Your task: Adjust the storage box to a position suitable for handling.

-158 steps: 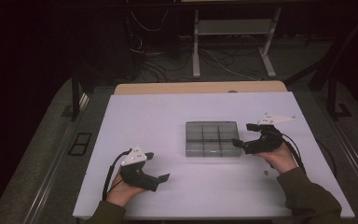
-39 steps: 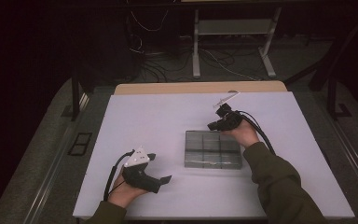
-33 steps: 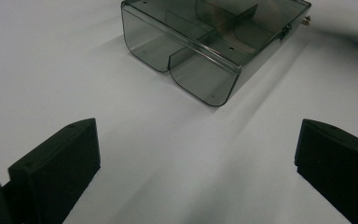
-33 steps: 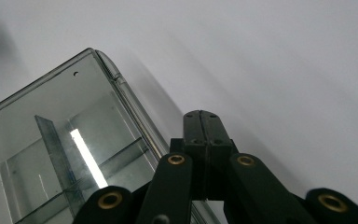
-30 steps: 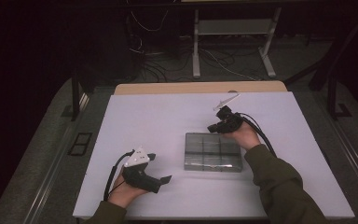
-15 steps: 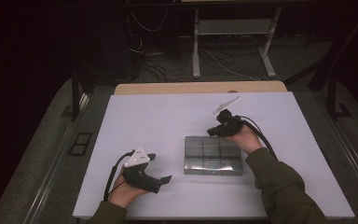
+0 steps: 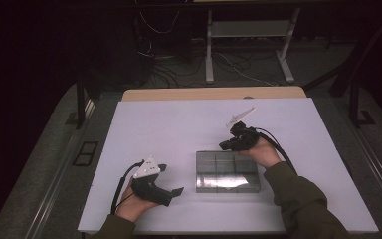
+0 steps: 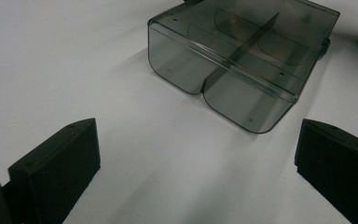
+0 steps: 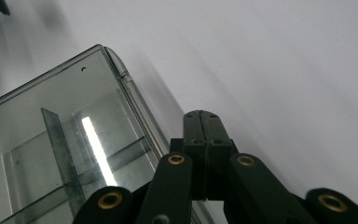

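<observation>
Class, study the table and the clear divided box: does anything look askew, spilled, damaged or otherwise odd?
Nothing stands out. The clear divided box lies flat and whole on the white table, with nothing spilled. The right gripper is shut at its far edge; the left gripper stands open, apart.

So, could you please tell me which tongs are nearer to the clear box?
The right. The right tongs sit shut at the box's far edge, by its right corner. The left tongs are open, resting on the table off the box's left side with a clear gap between.

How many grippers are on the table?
2. The left gripper, jaws open, lies near the table's front-left; the right gripper, jaws shut, is at the clear box's far edge.
</observation>
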Action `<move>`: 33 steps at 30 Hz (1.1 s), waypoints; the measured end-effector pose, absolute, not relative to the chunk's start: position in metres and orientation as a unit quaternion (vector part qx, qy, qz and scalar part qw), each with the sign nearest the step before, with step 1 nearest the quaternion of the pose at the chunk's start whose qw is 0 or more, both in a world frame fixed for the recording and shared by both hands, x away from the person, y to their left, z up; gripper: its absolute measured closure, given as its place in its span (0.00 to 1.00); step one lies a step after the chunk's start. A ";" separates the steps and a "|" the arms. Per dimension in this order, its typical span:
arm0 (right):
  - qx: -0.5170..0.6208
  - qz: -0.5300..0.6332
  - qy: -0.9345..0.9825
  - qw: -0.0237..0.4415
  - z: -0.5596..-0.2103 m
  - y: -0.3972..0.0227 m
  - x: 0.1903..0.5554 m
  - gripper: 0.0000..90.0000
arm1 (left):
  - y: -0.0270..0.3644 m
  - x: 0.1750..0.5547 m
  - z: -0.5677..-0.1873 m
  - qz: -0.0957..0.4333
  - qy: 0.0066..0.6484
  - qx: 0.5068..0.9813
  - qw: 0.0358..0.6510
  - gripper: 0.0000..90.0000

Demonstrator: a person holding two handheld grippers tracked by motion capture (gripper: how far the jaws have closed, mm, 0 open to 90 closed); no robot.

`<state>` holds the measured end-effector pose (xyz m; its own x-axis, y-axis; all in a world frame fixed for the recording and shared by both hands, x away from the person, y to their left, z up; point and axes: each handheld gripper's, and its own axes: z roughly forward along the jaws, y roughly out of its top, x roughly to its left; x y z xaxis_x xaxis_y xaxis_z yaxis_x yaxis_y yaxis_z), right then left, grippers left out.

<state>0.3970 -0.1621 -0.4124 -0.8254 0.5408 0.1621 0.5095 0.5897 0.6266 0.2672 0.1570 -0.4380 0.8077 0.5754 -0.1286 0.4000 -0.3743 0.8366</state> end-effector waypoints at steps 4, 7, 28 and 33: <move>0.294 0.343 0.892 0.026 -0.412 -0.162 0.394 0.99 | 0.157 0.267 -0.438 0.092 0.296 0.824 0.474 0.00; 0.291 0.348 0.891 0.026 -0.412 -0.163 0.394 0.99 | 0.157 0.267 -0.438 0.092 0.295 0.824 0.474 0.00; 0.306 0.452 0.836 0.058 -0.393 -0.238 0.340 0.65 | 0.159 0.267 -0.439 0.089 0.300 0.822 0.477 0.00; 0.309 0.460 0.831 0.056 -0.394 -0.254 0.327 0.62 | 0.159 0.265 -0.439 0.087 0.302 0.821 0.477 0.00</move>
<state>0.3268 -0.2536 -0.3938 -0.8023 0.5653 0.1916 0.4625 0.3859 0.7982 0.2654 0.1592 -0.4386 0.8027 0.5785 -0.1446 0.4116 -0.3620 0.8364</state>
